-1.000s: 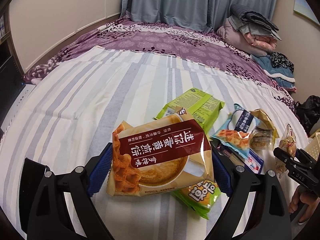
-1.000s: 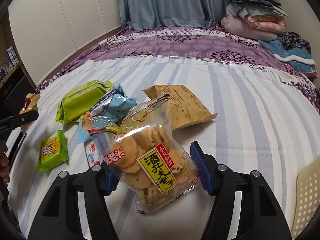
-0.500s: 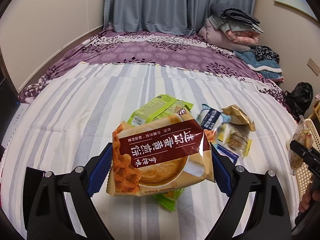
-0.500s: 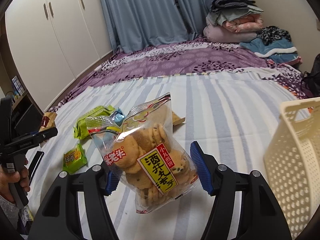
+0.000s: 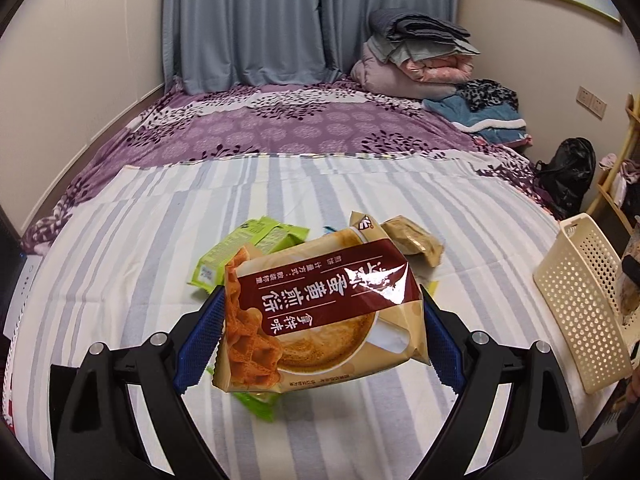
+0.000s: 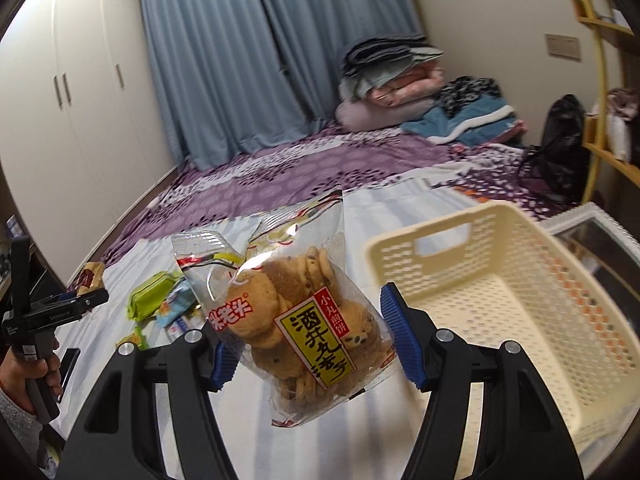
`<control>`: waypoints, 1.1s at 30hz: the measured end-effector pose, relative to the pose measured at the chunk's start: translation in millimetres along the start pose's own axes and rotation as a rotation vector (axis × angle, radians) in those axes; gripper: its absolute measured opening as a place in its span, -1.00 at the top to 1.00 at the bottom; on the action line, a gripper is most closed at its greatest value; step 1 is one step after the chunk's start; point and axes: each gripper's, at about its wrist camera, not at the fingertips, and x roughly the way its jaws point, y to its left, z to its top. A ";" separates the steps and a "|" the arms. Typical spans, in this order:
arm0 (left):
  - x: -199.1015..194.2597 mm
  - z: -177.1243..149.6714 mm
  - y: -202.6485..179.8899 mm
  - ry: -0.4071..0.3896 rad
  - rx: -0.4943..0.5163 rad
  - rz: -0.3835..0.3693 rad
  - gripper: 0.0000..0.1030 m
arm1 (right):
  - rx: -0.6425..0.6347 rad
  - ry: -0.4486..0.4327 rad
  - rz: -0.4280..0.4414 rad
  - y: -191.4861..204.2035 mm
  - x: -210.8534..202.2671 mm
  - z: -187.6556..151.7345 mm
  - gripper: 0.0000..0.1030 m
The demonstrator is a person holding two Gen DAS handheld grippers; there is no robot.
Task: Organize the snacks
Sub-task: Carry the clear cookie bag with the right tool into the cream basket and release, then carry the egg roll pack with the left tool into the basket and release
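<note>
Both packets have risen off the bed since a second ago, and the cream perforated basket (image 6: 520, 312), then only a sliver at the edge, now fills the right side of the right wrist view, empty and just beside the cookies.

The left hand-held gripper (image 5: 320, 332) is clamped wide on a brown-and-tan egg-waffle biscuit packet (image 5: 320, 316), its blue pads (image 5: 200, 340) pressing both short ends, the packet lifted clear of the striped sheet (image 5: 120, 240). The right hand-held gripper (image 6: 308, 344) holds a clear bag of round cookies (image 6: 296, 320) at a narrower spread, with the bag tilted and its crimped top leaning up to the left.

On the bed below and behind the waffle packet lie a lime-green packet (image 5: 244, 248) and a tan wrapped snack (image 5: 412, 240); a second small green packet (image 5: 256, 400) peeks out under the held one. From the left wrist the basket (image 5: 580, 300) stands at the bed's right edge, well apart from this pile.

Farther off are the purple floral cover (image 5: 300, 128), folded quilts (image 5: 416, 64), grey-blue curtains (image 5: 256, 20) and a white wardrobe (image 6: 72, 112).
</note>
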 end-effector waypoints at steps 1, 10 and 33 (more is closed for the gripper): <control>-1.4 1.1 -6.2 -0.002 0.009 -0.006 -0.75 | 0.012 -0.007 -0.018 -9.3 -5.3 0.7 -0.24; -8.6 12.2 -58.9 -0.016 0.090 -0.063 -0.75 | 0.104 0.018 -0.191 -77.7 -27.3 -17.1 -0.26; -13.4 22.9 -214.8 -0.016 0.308 -0.293 -0.75 | 0.180 -0.119 -0.281 -117.5 -68.2 -38.6 -0.88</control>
